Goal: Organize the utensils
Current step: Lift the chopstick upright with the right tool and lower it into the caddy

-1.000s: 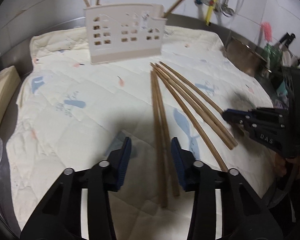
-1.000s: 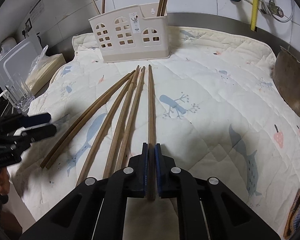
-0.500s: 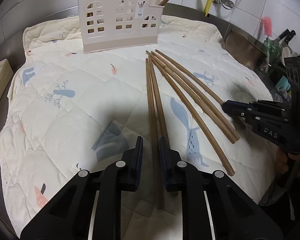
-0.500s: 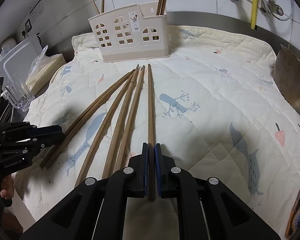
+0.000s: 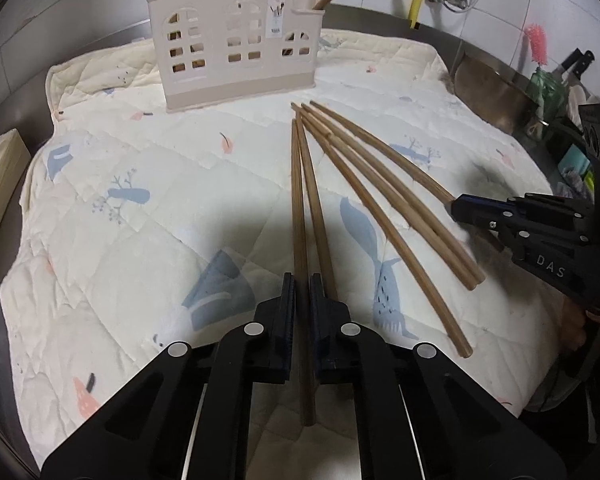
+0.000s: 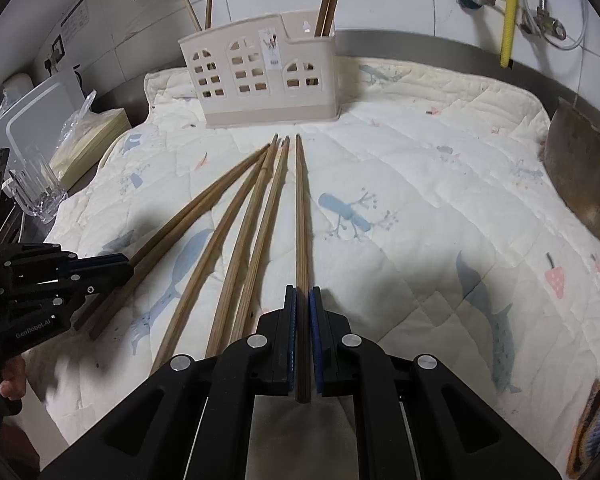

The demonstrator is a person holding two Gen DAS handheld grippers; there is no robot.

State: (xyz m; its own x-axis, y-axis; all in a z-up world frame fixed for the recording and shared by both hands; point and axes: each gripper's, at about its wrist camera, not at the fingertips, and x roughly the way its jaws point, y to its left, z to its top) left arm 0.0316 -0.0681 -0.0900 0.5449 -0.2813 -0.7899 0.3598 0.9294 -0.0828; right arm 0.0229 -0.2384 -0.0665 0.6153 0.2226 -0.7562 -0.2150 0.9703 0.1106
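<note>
Several brown chopsticks fan out on a quilted cloth (image 5: 132, 248) in front of a beige utensil holder (image 5: 236, 56) (image 6: 260, 76) that has a few chopsticks standing in it. My left gripper (image 5: 302, 286) has its jaws closing the last bit, and its pads press the leftmost chopstick (image 5: 299, 200) near its near end. That same gripper (image 6: 126, 268) shows at the left in the right wrist view. My right gripper (image 6: 303, 292) is shut on the rightmost chopstick (image 6: 300, 208), and its tip (image 5: 458, 208) appears at the right in the left wrist view. Both held sticks still lie on the cloth.
A metal bowl (image 5: 496, 96) (image 6: 584, 184) sits at the cloth's right edge. A clear glass (image 6: 36, 196) and a pale wooden block (image 6: 88, 140) stand to the left. Pipes and a yellow hose (image 6: 508, 12) run along the tiled back wall.
My left gripper slid over the leftmost chopstick and its jaws went from wide open to shut on it. The right gripper kept still, holding its chopstick.
</note>
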